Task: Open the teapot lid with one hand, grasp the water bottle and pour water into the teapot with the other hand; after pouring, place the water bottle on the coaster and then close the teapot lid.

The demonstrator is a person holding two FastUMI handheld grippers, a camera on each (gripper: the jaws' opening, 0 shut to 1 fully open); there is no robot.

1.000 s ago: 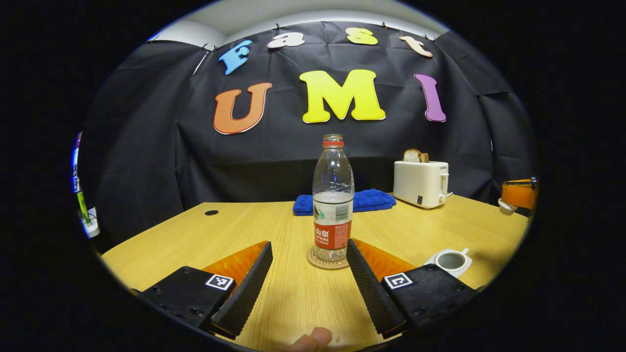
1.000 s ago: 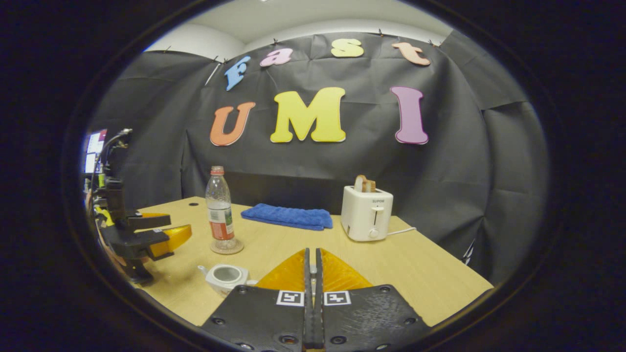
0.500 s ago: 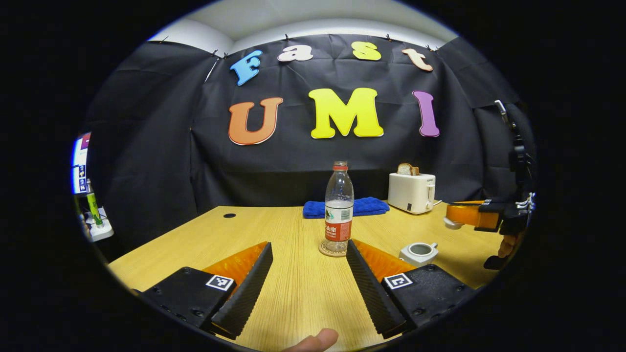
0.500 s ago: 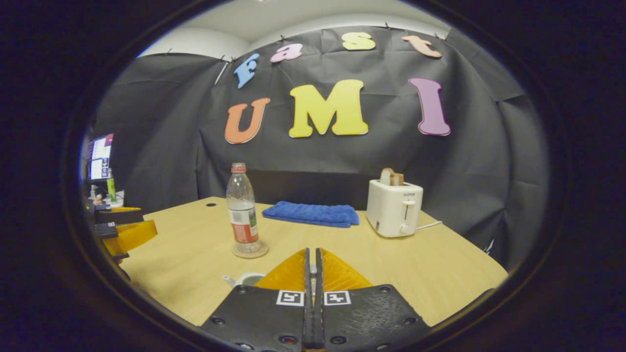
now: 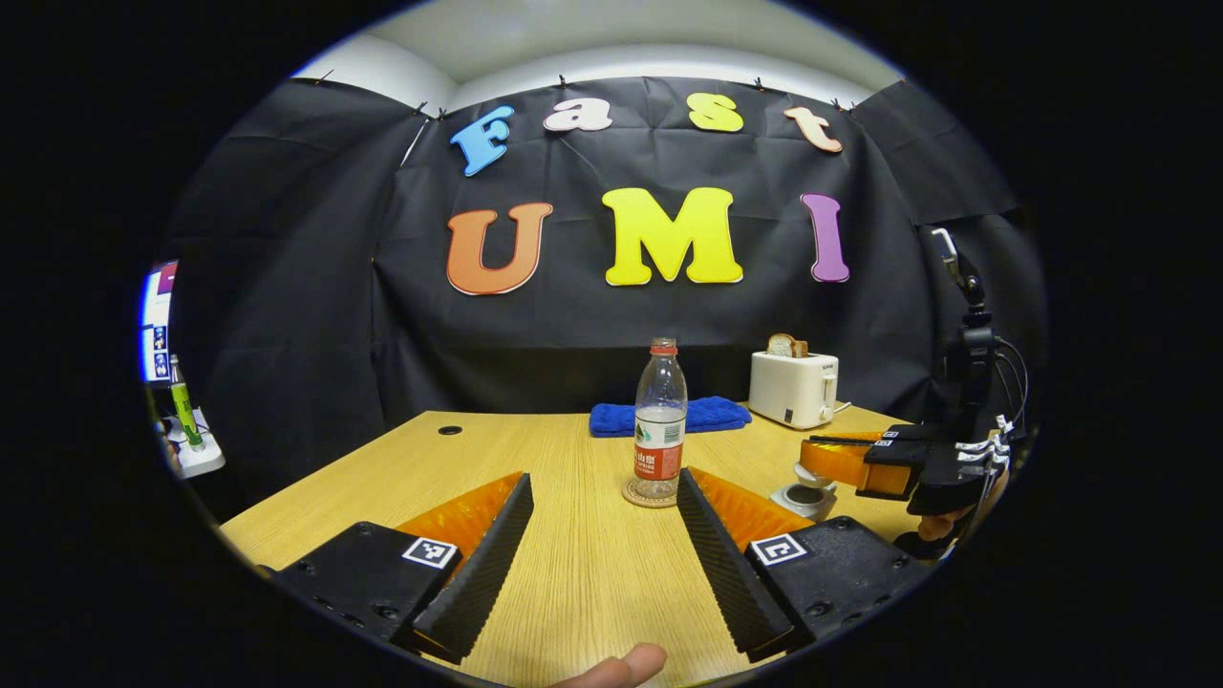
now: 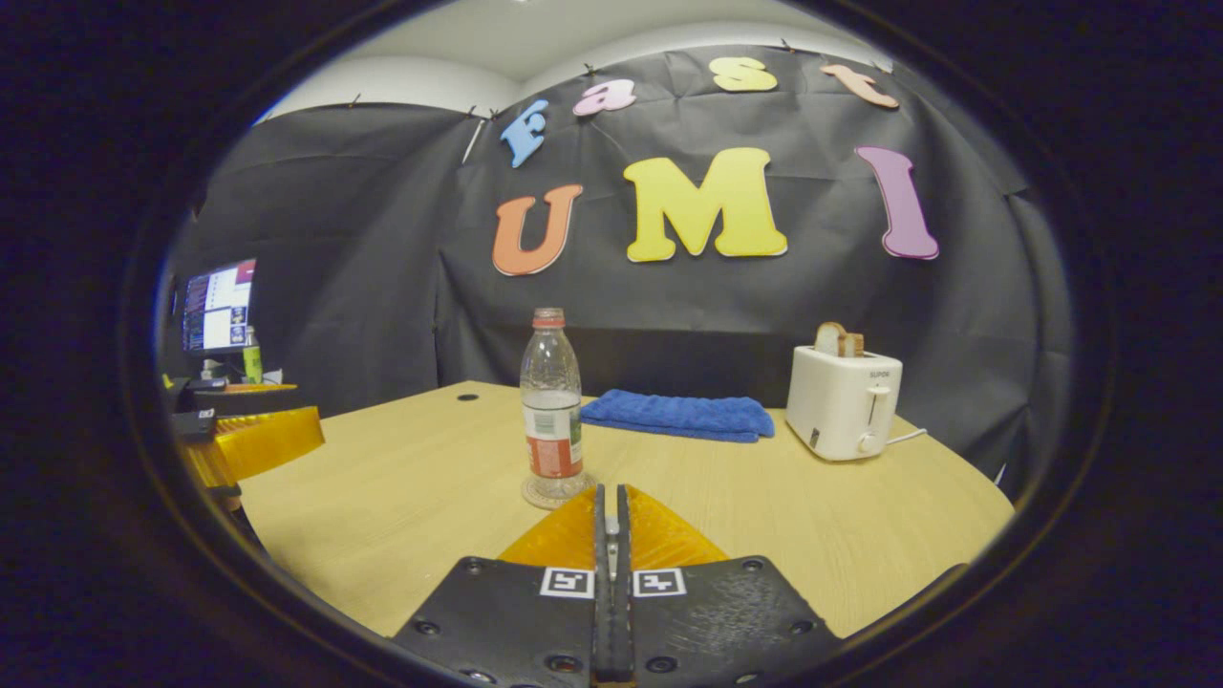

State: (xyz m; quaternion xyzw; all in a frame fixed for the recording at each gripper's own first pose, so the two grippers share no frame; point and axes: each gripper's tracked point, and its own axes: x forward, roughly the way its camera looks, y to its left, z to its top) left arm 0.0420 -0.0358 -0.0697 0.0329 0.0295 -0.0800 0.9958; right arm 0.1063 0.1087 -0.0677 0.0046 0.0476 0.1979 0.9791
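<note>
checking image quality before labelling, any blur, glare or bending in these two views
Left gripper view: sharp; the table edge bows from fisheye distortion, with a soft sheen beside the bottle. Right gripper view: bottle and toaster crisp, screen overbright.

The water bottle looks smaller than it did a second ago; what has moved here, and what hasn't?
The left tongs drew back from the water bottle, wide open and empty. The right tongs, shut on the small white lid, moved in over the open teapot. The bottle stayed upright on its coaster; the toaster and blue towel did not move.
</note>
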